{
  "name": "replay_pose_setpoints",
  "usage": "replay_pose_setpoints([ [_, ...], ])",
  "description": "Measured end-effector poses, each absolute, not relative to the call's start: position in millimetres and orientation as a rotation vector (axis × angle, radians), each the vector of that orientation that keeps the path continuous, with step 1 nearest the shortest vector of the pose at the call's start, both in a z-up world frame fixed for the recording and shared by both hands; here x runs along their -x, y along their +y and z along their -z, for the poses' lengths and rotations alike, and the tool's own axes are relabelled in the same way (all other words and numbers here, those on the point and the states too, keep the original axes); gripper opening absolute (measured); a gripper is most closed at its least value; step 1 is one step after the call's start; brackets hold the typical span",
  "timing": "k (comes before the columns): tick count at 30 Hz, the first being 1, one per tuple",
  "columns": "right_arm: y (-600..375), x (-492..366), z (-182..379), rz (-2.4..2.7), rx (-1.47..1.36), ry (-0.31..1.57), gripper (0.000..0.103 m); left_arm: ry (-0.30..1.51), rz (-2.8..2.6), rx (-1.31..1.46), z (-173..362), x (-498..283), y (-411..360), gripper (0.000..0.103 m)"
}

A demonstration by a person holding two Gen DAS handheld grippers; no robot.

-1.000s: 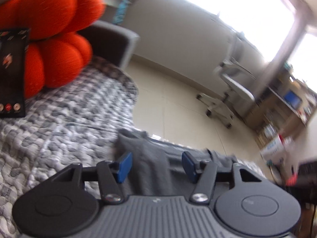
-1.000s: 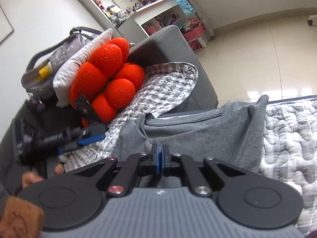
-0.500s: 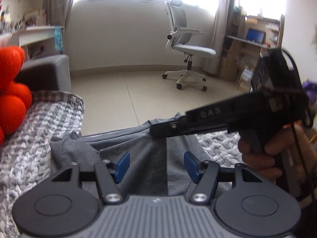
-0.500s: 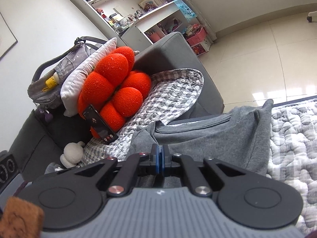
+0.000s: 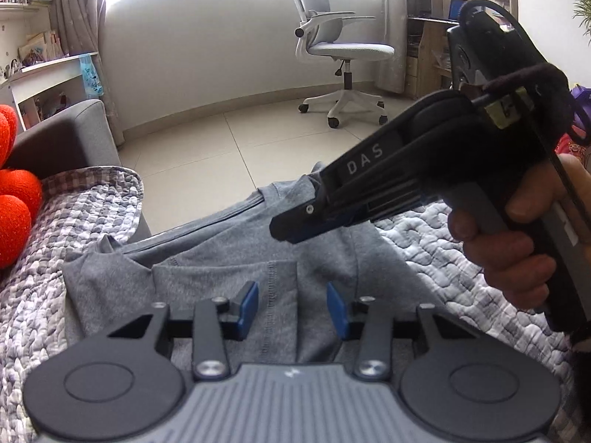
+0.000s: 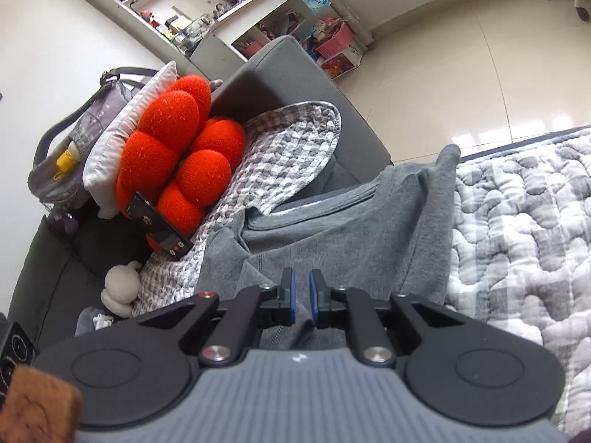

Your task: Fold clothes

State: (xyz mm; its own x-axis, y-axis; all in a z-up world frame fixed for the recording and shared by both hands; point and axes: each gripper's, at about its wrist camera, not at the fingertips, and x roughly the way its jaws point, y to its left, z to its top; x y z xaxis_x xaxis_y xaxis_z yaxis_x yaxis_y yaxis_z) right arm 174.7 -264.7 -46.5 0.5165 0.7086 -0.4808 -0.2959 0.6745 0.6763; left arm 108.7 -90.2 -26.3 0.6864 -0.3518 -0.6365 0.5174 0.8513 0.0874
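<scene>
Left wrist view takes in the widest stretch: a grey-and-white quilted blanket (image 5: 436,243) covering the sofa, and on it the grey garment (image 5: 207,258), spread flat just ahead of the left hand-held gripper (image 5: 293,310) and reaching away toward the sofa's front edge. A stitched seam runs straight out between the blue pads (image 5: 249,302), which stand well apart with nothing between them, so this tool is released and hovering. Up and to its right, the right hand-held gripper (image 5: 295,230) angles down over the far part of the cloth. Right wrist view shows the same garment (image 6: 351,229) directly ahead of the right hand-held gripper (image 6: 301,297), with the red knotted cushion (image 6: 177,155) off to its upper left; its pads sit close with a narrow gap, and whether a thin layer of fabric is pinched there I cannot tell. Judging from this, the fold is being set up. To do it well, each tool should take one layer edge at matching points either side of the seam, lift only enough to clear the blanket's bumps, then carry the cloth over evenly so the edges meet without dragging a crease.
</scene>
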Motion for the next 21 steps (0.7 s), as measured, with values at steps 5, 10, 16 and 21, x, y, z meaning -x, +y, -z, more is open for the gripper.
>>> replay_pose_setpoints([
  [5,-260.3,-174.0,47.6,-0.672,-0.553,0.833,0.015,0.645,0.504,-0.265,30.9,-108.8,-89.1,0.043],
  [10,-256.0,-173.4,48.6,-0.701,-0.54,0.844,0.007,0.655,0.495,-0.236,35.3,-109.7,-86.5,0.043],
  [16,-255.6,-169.9,40.8,-0.769,-0.59,0.825,0.006,0.604,0.458,-0.223,26.1,-102.3,-89.7,0.046],
  [21,-251.6,-164.9,22.0,-0.838,-0.668,0.785,0.006,0.53,0.37,-0.244,9.8,-92.0,-94.7,0.048],
])
